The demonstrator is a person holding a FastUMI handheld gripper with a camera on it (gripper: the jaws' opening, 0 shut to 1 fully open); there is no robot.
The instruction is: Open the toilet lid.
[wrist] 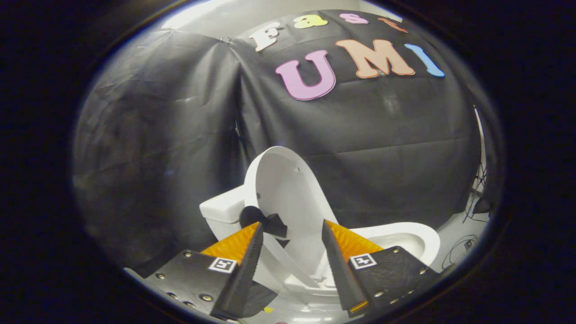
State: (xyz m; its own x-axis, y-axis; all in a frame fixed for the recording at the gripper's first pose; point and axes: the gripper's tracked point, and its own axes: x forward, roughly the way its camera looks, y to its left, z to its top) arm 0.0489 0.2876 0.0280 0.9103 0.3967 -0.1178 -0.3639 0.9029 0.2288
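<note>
The toilet lid [288, 189] stands raised, well off the bowl [405, 240], leaning back toward the cistern [222, 209] without yet resting on it as far as I can tell. It sits just ahead of the gripper [291, 234], its lower part framed in the gap between the two fingers. The jaws are released and spread wide; neither finger appears to press on the lid.

The step in hand looks like finishing the swing. To do it well, I would push the lid gently from its underside or rim, following its arc about the hinge at the bowl's rear edge, and ease off before it meets the cistern so it does not slam.

Each finger carries a small square tracking marker [222, 264]; it holds no readable words. No brand shows on the toilet.
</note>
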